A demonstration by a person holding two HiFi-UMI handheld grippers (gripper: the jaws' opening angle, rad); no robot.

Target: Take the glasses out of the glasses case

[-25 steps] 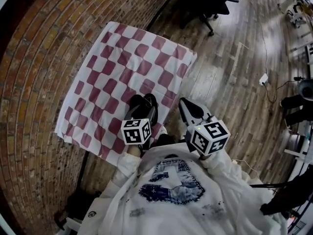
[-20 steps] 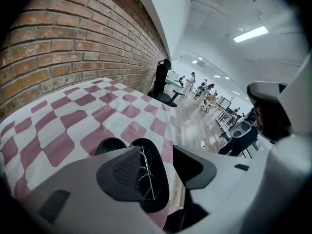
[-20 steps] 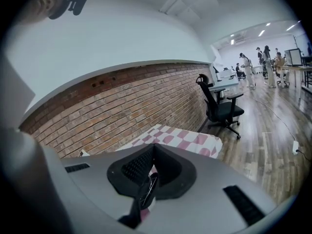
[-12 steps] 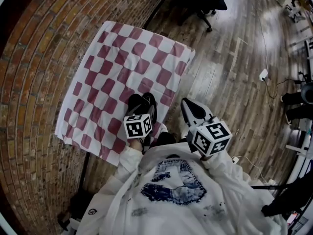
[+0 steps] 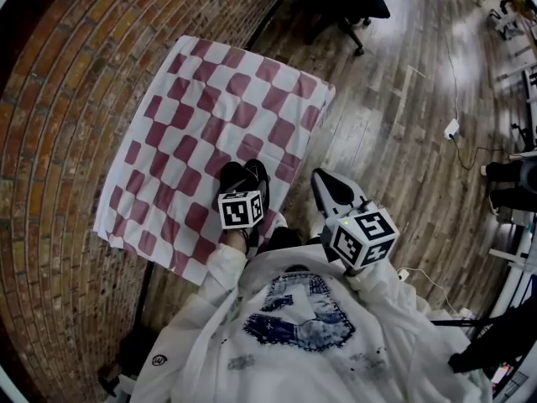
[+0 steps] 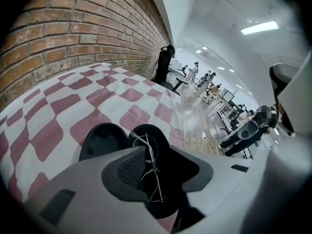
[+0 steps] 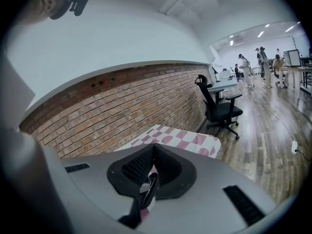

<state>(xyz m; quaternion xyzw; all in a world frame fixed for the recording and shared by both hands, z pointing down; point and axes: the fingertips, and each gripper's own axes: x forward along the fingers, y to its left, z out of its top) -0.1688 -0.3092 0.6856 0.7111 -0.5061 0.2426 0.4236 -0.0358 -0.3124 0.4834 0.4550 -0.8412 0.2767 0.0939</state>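
Checkered cloth (image 5: 210,99) below; left tongs (image 5: 247,173) pitch down, closing around glasses (image 6: 152,165).

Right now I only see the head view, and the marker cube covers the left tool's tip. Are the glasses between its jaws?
Observer: Yes. The left gripper view shows wire-framed glasses standing between the closing jaws of the left tool, not yet squeezed.
Operator: Lifted out yet?
Observer: No, they rest in the open black glasses case.
Operator: And the other side?
Observer: The jaws of the right tool meet at the tips.
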